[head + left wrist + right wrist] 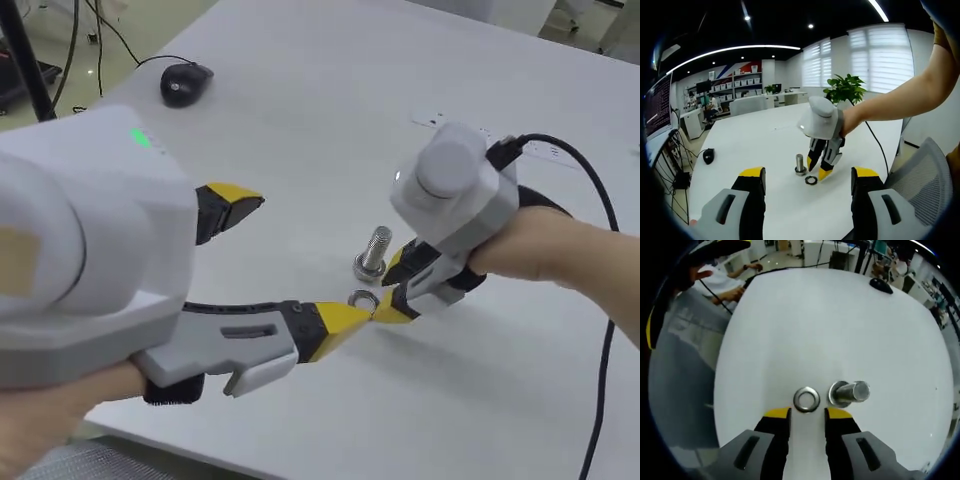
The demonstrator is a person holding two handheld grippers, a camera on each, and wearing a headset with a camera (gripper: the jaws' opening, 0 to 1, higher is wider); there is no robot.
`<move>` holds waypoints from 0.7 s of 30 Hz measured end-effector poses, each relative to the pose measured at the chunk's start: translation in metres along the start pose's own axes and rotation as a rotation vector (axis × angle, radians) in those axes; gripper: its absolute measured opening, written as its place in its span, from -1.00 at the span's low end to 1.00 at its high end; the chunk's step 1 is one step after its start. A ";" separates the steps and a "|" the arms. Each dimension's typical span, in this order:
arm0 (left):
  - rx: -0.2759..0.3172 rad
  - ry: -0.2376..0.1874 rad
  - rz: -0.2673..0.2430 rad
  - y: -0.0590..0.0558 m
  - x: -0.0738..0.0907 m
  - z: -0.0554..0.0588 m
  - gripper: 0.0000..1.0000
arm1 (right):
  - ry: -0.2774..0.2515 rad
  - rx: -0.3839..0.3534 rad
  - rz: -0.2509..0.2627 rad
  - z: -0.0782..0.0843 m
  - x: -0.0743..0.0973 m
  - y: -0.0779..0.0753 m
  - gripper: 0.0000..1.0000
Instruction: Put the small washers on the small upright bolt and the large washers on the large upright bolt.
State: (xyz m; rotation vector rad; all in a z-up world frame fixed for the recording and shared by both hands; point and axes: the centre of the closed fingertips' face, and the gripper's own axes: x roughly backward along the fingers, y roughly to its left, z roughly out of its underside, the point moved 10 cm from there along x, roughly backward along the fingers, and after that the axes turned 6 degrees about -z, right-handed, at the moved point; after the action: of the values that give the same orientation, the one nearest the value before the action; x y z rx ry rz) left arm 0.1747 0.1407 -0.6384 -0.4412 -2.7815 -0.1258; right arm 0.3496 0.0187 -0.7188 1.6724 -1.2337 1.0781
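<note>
Head view: my right hand-held gripper (396, 290) hangs tips-down over the washer (362, 299). The washer lies flat on the table (330, 120), just beside the bolt (375, 250). My left hand-held gripper (290, 262) gapes wide and empty.

Left gripper view: the bolt stands on its head, shank straight up, long axis vertical.

Right gripper view: jaws parted with nothing between them, the washer just ahead, hole upward. I judge this to be the pickup. Next I must pinch its thin rim.
</note>
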 end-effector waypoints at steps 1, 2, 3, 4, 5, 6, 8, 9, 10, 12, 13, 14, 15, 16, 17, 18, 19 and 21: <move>0.001 -0.001 0.000 0.001 0.001 0.000 0.38 | 0.001 0.001 0.004 0.000 0.000 0.000 -0.44; 0.001 -0.002 -0.002 0.002 0.001 0.000 0.38 | 0.001 0.000 0.004 0.000 0.000 0.000 -0.44; 0.001 -0.003 -0.003 0.002 0.002 0.000 0.38 | -0.001 0.000 0.004 0.000 0.000 0.000 -0.44; 0.002 -0.003 -0.004 0.002 0.002 0.001 0.38 | -0.001 -0.004 0.006 0.000 0.000 0.001 -0.44; 0.001 -0.003 -0.005 0.001 0.002 0.000 0.38 | 0.001 -0.004 0.005 0.001 0.000 0.001 -0.44; 0.002 -0.002 -0.004 0.001 0.002 0.000 0.38 | 0.001 -0.006 0.003 0.000 -0.001 0.001 -0.44; 0.003 -0.003 -0.003 -0.001 0.002 0.000 0.38 | -0.001 -0.011 0.004 0.000 -0.003 0.002 -0.43; 0.002 -0.002 -0.004 -0.002 0.002 0.000 0.38 | -0.003 -0.011 0.007 0.000 -0.004 0.002 -0.43; 0.003 -0.003 -0.004 -0.002 0.002 0.000 0.38 | -0.006 -0.020 0.007 -0.001 -0.005 0.001 -0.43; 0.006 -0.003 -0.005 -0.001 0.002 0.001 0.38 | -0.011 -0.024 0.004 0.001 -0.007 0.001 -0.43; 0.006 -0.003 -0.006 0.000 0.002 0.001 0.38 | -0.010 -0.028 0.001 0.001 -0.008 0.002 -0.42; 0.006 -0.003 -0.007 0.001 0.002 0.002 0.38 | -0.008 -0.027 0.001 0.001 -0.009 0.002 -0.42; 0.007 -0.002 -0.008 0.002 0.003 0.003 0.38 | -0.007 -0.024 0.003 0.001 -0.009 0.002 -0.41; 0.008 -0.002 -0.008 0.002 0.003 0.003 0.38 | -0.007 -0.022 0.004 0.001 -0.010 0.001 -0.40; 0.008 -0.001 -0.011 0.003 0.003 0.004 0.38 | -0.009 -0.025 0.001 0.000 -0.010 0.001 -0.39; 0.007 -0.001 -0.011 0.003 0.003 0.004 0.38 | -0.010 -0.026 0.000 0.000 -0.010 0.000 -0.38; 0.007 -0.002 -0.012 0.003 0.004 0.004 0.38 | -0.010 -0.026 0.000 -0.001 -0.011 0.000 -0.37; 0.008 0.000 -0.012 0.004 0.003 0.004 0.38 | -0.010 -0.027 -0.001 -0.002 -0.012 -0.001 -0.37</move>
State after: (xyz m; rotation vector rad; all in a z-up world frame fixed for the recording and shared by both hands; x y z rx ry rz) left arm 0.1715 0.1458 -0.6413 -0.4233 -2.7843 -0.1173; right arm 0.3479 0.0240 -0.7294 1.6595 -1.2487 1.0488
